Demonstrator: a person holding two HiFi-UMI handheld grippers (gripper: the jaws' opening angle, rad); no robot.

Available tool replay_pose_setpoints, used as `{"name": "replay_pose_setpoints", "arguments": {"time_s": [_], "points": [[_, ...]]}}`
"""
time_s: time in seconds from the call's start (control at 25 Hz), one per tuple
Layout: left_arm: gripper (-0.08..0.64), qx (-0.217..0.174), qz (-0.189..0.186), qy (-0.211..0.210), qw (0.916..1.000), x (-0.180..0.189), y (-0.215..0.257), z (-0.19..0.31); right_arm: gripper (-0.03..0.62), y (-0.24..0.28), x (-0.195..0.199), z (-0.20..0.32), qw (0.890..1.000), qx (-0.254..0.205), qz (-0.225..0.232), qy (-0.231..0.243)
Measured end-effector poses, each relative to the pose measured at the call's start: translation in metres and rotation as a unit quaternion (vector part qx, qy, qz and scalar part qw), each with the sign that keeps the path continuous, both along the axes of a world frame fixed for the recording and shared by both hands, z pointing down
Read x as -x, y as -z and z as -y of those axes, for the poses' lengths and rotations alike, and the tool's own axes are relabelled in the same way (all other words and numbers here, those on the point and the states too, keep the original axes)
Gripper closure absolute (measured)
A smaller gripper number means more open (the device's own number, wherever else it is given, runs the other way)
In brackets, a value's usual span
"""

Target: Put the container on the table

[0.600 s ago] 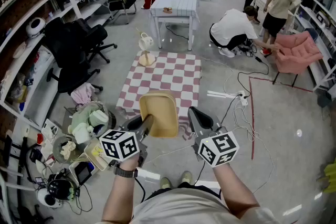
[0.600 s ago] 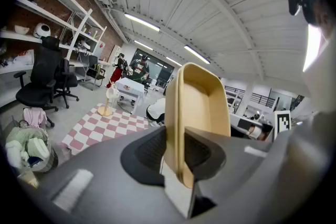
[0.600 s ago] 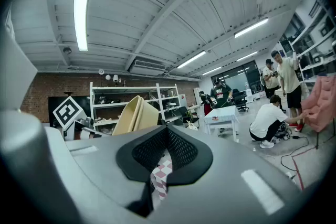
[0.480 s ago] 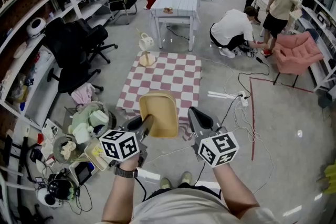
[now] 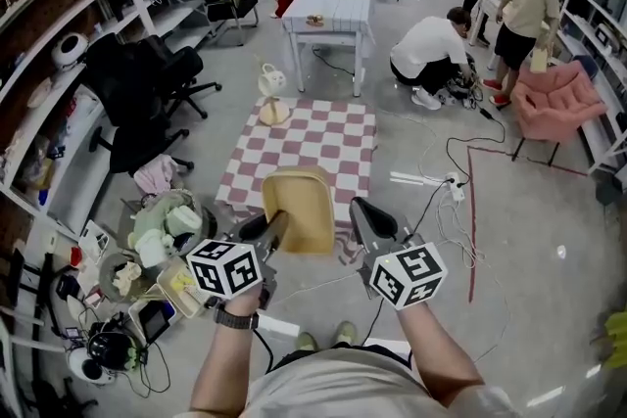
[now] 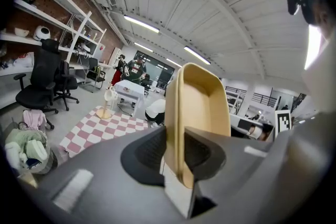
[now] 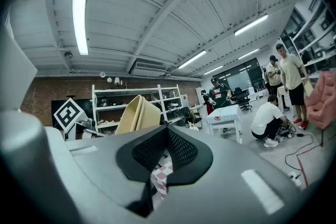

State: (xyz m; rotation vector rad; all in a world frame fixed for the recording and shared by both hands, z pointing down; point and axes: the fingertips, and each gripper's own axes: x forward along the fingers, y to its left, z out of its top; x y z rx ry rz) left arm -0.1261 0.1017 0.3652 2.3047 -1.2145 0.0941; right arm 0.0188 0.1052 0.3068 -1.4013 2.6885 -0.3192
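Carrying is the step I am on: my left gripper (image 5: 271, 228) is squeezed on one wall of the tan container (image 5: 297, 209), which hangs in the air over the near edge of the checked rug (image 5: 304, 147), well apart from the white table (image 5: 328, 10) far ahead. Next I think I must walk to that table and set the container flat on its top before letting go. Both hands reach out in front of me side by side, the left tipped a little down, and my right gripper (image 5: 367, 218) has its jaws together with nothing in them
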Motion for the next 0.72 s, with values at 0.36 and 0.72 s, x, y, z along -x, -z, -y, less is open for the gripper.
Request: {"name": "replay_pose_setpoints", "arguments": {"time_s": [0.36,0.72], "points": [[0.491,0.020,0.015,0.012,0.9996,-0.015,-0.019,0.022,0.588,-0.010,-0.021,0.016,0.999,0.017,0.028,0.010],[0.491,0.059,0.026,0.003,0.9979,-0.026,-0.063,0.057,0.588,-0.034,-0.029,0.048,0.999,0.038,0.028,0.004]]}}
